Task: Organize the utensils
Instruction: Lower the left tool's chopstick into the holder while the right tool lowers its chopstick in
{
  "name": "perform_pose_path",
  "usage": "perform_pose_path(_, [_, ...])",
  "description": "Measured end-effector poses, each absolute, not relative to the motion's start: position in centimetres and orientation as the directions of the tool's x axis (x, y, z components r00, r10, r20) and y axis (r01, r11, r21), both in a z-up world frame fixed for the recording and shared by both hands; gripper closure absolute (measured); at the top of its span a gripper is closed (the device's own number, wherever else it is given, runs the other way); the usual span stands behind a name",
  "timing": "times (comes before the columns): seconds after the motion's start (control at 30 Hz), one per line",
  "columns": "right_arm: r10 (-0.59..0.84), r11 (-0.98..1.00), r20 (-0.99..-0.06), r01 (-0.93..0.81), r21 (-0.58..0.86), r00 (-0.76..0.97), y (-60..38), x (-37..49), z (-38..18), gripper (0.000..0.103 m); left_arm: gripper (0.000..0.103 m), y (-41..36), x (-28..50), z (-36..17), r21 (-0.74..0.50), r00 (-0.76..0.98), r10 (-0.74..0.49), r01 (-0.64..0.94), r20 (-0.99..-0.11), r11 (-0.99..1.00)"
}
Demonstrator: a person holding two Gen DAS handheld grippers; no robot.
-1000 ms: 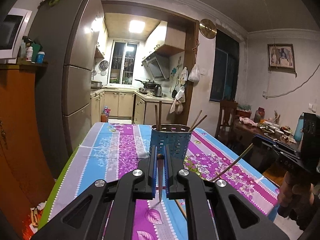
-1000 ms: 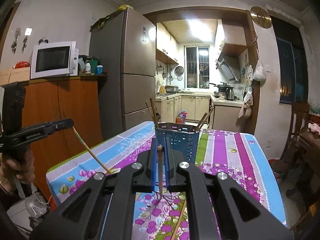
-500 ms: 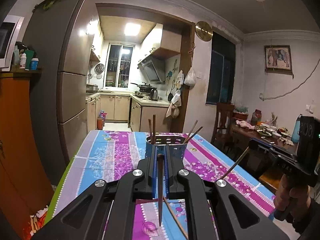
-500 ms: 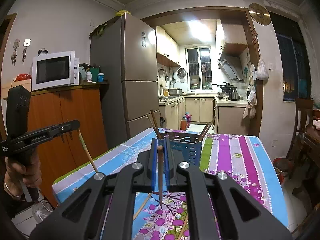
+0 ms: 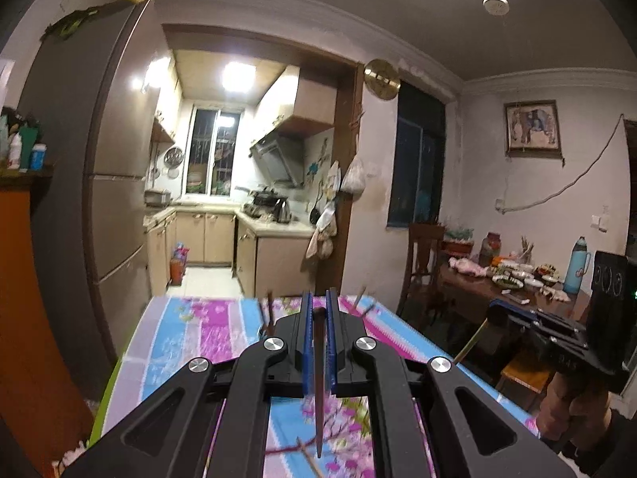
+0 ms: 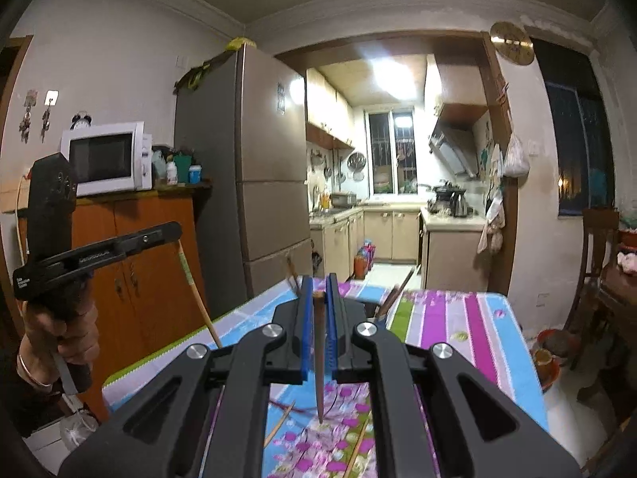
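My left gripper (image 5: 317, 310) is shut on a dark chopstick (image 5: 318, 390) that hangs point down between its blue pads. My right gripper (image 6: 318, 290) is shut on another dark chopstick (image 6: 319, 366) the same way. The blue perforated utensil holder is almost wholly hidden behind the fingers in both views; only chopstick tips stick out beside it (image 5: 268, 310) (image 6: 392, 294). Each view shows the other gripper from the side, the right gripper (image 5: 493, 314) and the left gripper (image 6: 175, 231), each with a pale chopstick end below it. Loose chopsticks (image 6: 280, 422) lie on the floral tablecloth (image 6: 446, 318).
A grey fridge (image 6: 262, 167) and an orange cabinet (image 6: 147, 263) with a microwave (image 6: 105, 157) stand left of the table. A wooden side table (image 5: 477, 286) with dishes and a chair (image 5: 424, 263) stand to the right. The kitchen doorway lies beyond.
Both grippers have risen and tilted upward with their chopsticks, so the holder has dropped behind the fingers and more wall and ceiling shows. Both stay shut.
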State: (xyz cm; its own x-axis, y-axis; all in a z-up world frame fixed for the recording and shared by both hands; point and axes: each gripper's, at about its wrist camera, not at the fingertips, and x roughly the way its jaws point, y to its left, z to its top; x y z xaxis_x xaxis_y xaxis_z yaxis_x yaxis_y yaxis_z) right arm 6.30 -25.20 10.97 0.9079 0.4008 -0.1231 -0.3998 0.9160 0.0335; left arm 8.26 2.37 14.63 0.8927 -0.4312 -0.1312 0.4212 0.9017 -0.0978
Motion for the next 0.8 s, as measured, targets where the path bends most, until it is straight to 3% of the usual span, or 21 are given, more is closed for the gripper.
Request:
perform_pose_path(0.4, [0.364,0.929,0.042,-0.366,0.056,0.931,-25.6,13.8,18.0,0.098,0.095,-1.4,17.3,21.9,-0.062,0.923,-0.383,0.384,0.035,0.921])
perform_pose_path(0.67, [0.31,0.948,-0.001,-0.309,0.075,0.951,-25.1,21.3,16.0,0.098,0.095,-2.4,23.1,21.1,-0.055,0.94,-0.331,0.336,0.086,0.94])
perform_pose_path(0.8, [0.312,0.947,-0.051,-0.306,0.101,0.949,-24.9,24.0,13.5,0.098,0.095,-2.5,25.9,18.4,-0.085,0.941,-0.335,0.338,0.046,0.937])
